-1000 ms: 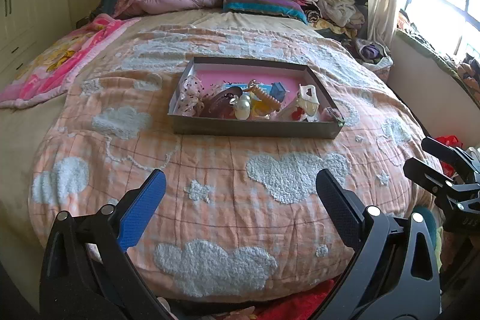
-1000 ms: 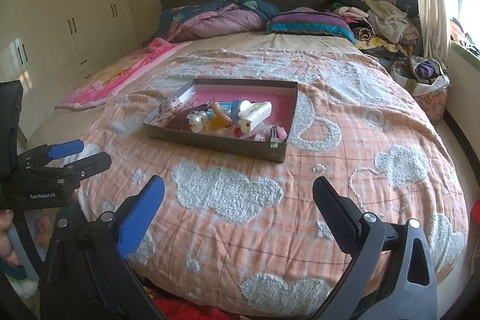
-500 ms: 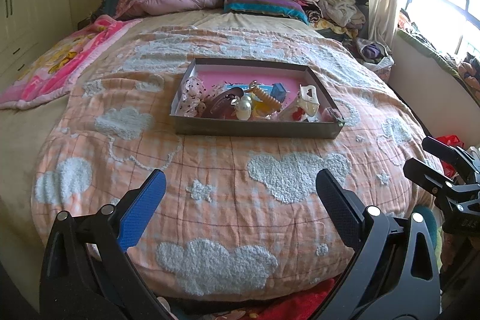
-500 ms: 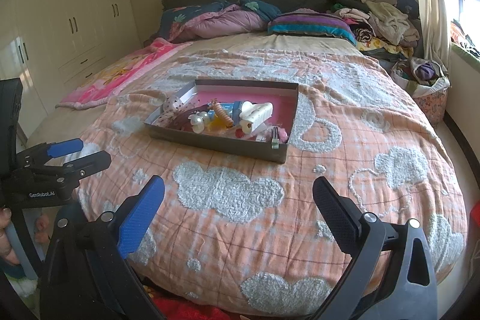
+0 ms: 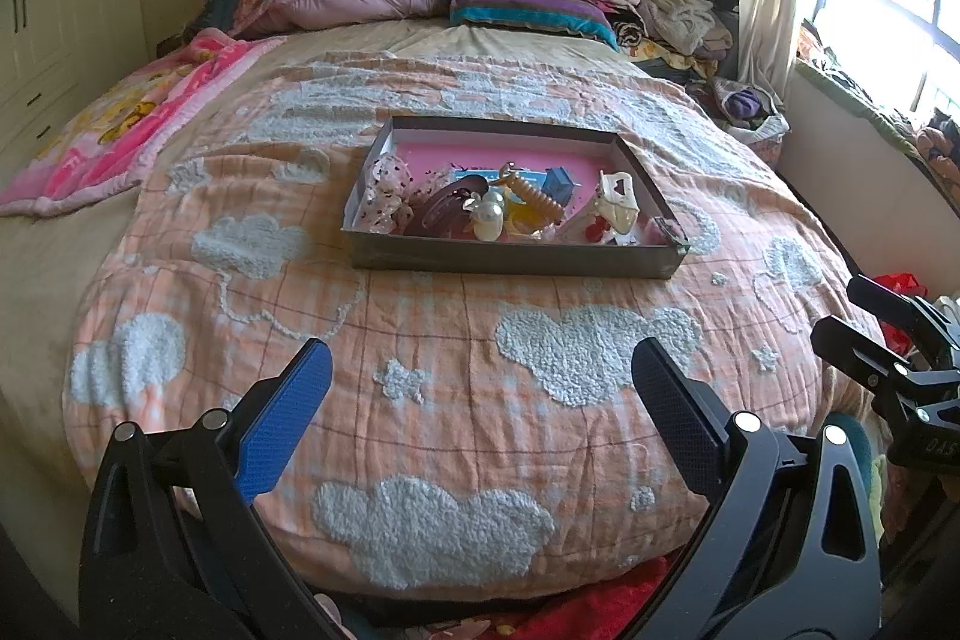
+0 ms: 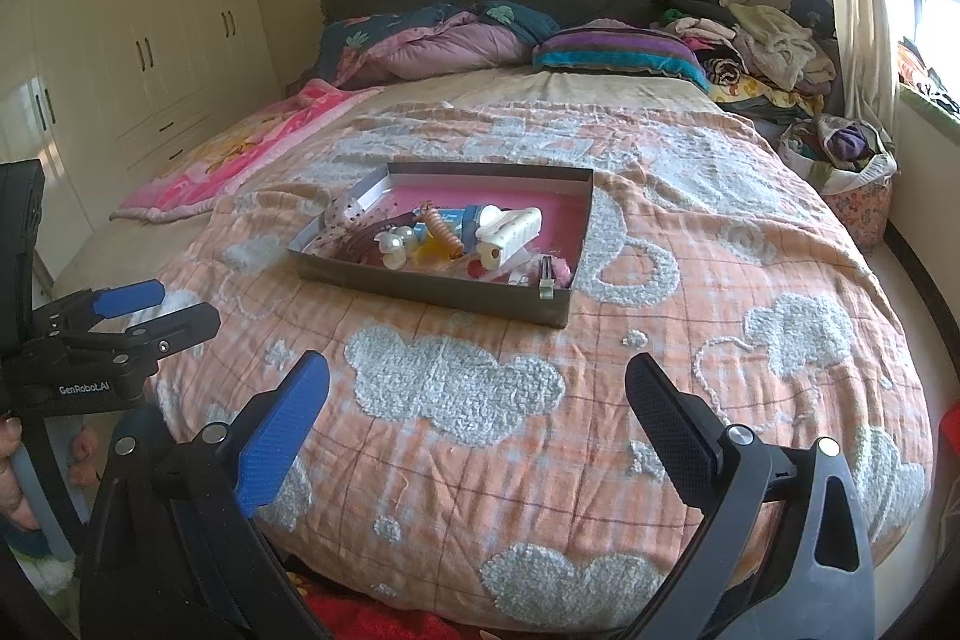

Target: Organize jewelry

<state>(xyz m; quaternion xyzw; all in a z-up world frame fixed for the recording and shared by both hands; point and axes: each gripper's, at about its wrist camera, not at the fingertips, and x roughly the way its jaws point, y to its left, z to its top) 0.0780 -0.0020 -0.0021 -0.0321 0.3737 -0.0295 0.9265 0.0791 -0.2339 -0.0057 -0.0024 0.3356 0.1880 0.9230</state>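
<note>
In the left wrist view, the left gripper (image 5: pixel 480 376) is hovering over the near edge of the peach cloud-patterned quilt (image 5: pixel 420 340), its jaws spread wide and holding nothing. Toward 12 o'clock, well apart from the fingertips, a shallow grey box (image 5: pixel 510 259) with a pink floor is lying on the quilt, holding a jumble of hair accessories: a cream claw clip (image 5: pixel 618 205), a brown hair clip (image 5: pixel 447 208), a pearl piece (image 5: pixel 489 217) (details too small to tell). At 3 o'clock the right gripper (image 5: pixel 840 310) is poking in, parted and empty.

In the right wrist view, the right gripper (image 6: pixel 477 382) is likewise gaping wide. The box (image 6: pixel 432 289) is sitting toward 12 o'clock, slightly left. At 9 o'clock the left gripper (image 6: pixel 180 304) is showing, with a hand (image 6: pixel 9 478) on its handle.
</note>
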